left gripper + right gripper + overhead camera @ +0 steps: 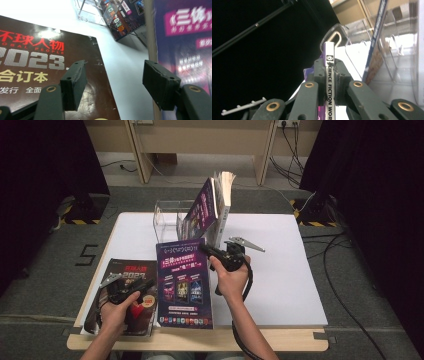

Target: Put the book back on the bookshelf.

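A recording studio or lab test bay, not a home. A white table point(280, 270) stands on grey carpet point(50, 285), flanked left and right by black curtains point(40, 180). Far behind, a bare wooden desk frame point(200, 140) sits with cables point(295, 145) trailing from a wall socket. Yellow-black hazard tape point(80, 221) marks stand feet, and a taped "5" point(87, 255) labels the floor at left.

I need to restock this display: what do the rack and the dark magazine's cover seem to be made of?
Rack: apparently clear acrylic; the table shows through it, edges glint. Dark magazine: apparently glossy coated paper; light glares off its cover.
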The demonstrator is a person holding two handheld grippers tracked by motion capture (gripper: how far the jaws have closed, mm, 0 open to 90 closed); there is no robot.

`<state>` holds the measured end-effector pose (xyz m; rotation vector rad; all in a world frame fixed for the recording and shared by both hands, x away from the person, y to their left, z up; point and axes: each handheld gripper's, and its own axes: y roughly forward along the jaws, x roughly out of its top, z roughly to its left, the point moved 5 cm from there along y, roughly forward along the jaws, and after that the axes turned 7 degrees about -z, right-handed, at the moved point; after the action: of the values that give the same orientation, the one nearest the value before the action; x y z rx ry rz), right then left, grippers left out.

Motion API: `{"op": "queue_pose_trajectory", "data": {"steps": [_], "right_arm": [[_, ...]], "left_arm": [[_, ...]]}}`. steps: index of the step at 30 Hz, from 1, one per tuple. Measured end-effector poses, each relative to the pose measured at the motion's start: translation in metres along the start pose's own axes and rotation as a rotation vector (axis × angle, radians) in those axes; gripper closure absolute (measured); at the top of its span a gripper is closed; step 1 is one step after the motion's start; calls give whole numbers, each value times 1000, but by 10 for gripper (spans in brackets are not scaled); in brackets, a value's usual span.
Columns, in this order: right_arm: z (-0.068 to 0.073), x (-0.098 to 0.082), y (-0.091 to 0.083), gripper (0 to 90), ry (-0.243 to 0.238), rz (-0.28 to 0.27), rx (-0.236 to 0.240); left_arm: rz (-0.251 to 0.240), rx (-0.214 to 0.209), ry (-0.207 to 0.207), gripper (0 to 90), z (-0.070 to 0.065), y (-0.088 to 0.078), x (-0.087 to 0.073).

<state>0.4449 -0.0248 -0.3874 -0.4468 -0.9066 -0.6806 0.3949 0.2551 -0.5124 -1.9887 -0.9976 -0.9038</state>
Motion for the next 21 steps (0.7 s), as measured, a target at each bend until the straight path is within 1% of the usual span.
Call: {"op": "queue_pose_trajectory", "data": {"steps": [2,4,6,8,10,16,21], "right_arm": [[4,5,-2,831,-51,-19,-15],[5,9,-2,831,-53,-30,-22],[4,12,-4,831,-73,-45,-38],[3,17,-6,831,-66,-62,-38],[4,20,-8,831,-72,-74,-36],[14,30,-8,831,-101,-107,-21],[18,38,-8,831,-106,-138,-17]], "left_arm": [[-1,-1,0,349,0,0,0],[-1,-1,1,349,0,1,0],[0,-2,2,350,-1,1,0],[2,-2,2,351,0,2,-1],[6,-1,3,351,-1,3,-2],[7,-3,2,352,-1,3,-3],[11,-1,-1,352,0,3,-4]]}}
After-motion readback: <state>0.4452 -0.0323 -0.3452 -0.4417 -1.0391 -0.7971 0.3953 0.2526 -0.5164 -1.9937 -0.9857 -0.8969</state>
